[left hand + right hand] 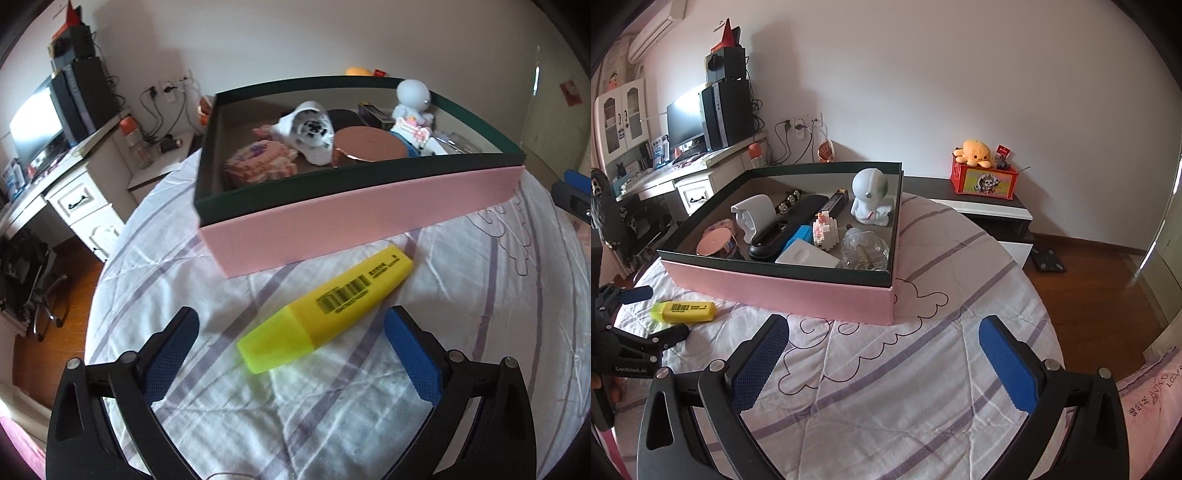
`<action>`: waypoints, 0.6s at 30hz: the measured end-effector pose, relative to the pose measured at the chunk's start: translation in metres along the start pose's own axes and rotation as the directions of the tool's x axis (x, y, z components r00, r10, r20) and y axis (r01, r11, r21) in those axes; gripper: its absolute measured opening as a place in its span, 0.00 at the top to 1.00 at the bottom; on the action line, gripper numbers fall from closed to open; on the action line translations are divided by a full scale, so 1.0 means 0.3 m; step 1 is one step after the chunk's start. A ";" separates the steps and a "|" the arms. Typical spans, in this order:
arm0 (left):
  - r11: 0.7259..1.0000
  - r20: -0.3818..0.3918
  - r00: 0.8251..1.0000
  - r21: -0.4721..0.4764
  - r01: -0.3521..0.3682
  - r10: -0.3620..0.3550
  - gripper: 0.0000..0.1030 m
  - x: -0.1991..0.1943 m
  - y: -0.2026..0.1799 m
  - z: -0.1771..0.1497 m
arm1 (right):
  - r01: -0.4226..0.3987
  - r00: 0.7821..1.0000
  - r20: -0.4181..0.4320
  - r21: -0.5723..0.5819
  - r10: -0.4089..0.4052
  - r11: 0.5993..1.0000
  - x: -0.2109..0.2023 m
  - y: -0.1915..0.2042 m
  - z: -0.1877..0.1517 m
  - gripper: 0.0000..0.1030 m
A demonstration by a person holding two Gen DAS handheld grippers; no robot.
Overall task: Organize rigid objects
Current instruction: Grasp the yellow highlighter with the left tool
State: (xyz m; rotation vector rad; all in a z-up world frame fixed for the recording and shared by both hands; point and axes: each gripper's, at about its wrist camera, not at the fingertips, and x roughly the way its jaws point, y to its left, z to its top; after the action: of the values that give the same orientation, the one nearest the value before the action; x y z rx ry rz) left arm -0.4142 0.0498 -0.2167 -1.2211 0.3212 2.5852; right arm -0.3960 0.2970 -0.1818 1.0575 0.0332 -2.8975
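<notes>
Yellow plastic fills the middle of the left wrist view: a highlighter [327, 312] lies on the striped bedsheet [258, 424], its translucent cap end toward the camera and its barcoded body angled up toward the right. It sits just in front of the pink box [354, 218], apart from the box's wall by a narrow strip of sheet. The left gripper [291, 325] has its fingers spread wide, and the cap end lies between the two blue pads [413, 358] without touching either. Inside the box, a white hair dryer [310, 129], a round copper-coloured lid [369, 144] and a white astronaut figure [412, 98] overlap one another; the near wall cuts off their lower parts. At the right edge only a dark and blue piece of the right gripper [572, 192] shows.

From the right wrist view, the right gripper [882, 332] hangs wide apart over bare sheet [886, 387], holding nothing, with the box's near corner [890, 306] just ahead. The highlighter [683, 311] lies well off to the left, between the fingers of the left gripper [653, 314], which is partly cut off by the frame. A clear glass object [864, 249] in the box's near corner is hard to identify. Open sheet extends to the right of the box toward the bed's edge.
</notes>
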 end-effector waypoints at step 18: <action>0.990 0.003 0.993 0.071 0.119 -0.120 0.56 -0.038 -0.151 0.001 | -0.010 1.000 0.008 0.008 0.010 1.000 -0.040 -0.021 -0.009 0.00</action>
State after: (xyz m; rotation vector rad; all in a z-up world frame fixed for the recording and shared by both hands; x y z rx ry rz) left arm -0.3927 0.0907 -0.2115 -1.1689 0.3246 2.4548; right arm -0.3854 0.3039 -0.1761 1.0438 0.0168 -2.8958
